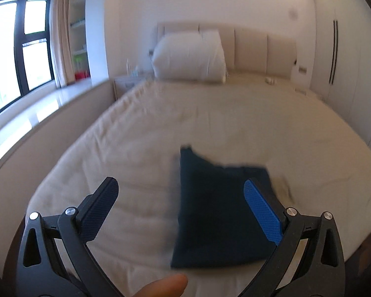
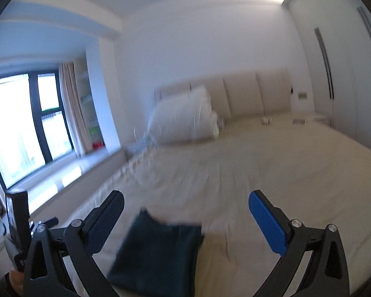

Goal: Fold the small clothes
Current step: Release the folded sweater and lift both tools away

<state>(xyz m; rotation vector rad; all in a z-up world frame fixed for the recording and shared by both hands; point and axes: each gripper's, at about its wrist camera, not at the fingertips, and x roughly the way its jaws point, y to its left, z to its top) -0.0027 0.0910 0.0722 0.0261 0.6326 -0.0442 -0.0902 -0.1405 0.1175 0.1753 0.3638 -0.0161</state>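
Wide cream bed (image 1: 141, 128) filling most of both views, sheet lightly wrinkled, bare on every side of the one garment. Dark blue folded cloth (image 1: 217, 210) lying flat on the near part of the bed, toward its foot, well apart from the white pillow (image 1: 188, 57) propped against the padded headboard (image 1: 259, 47) at the far end. Low ledge and a dark-framed window (image 1: 24, 44) running along the left edge of the bed; tall white wardrobe doors (image 1: 346, 61) along the right edge.

Left gripper (image 1: 183, 198) hanging above the bed with fingers spread wide, nothing between them and nothing touched; cloth seen below and past the blue-padded finger, which overlaps its right corner in the picture only. Fingertip of the person's hand (image 1: 165, 287) poking in at the bottom edge.

Right gripper (image 2: 186, 212) likewise spread wide and empty, raised above the same dark cloth (image 2: 158, 252), whose near end is cut off by the lower frame.

Both views smeared by motion blur: cloth edges soft, small items on the far side of the bed too blurred to name. Dark upright device at the right view's lower left edge, cut off, not identifiable.
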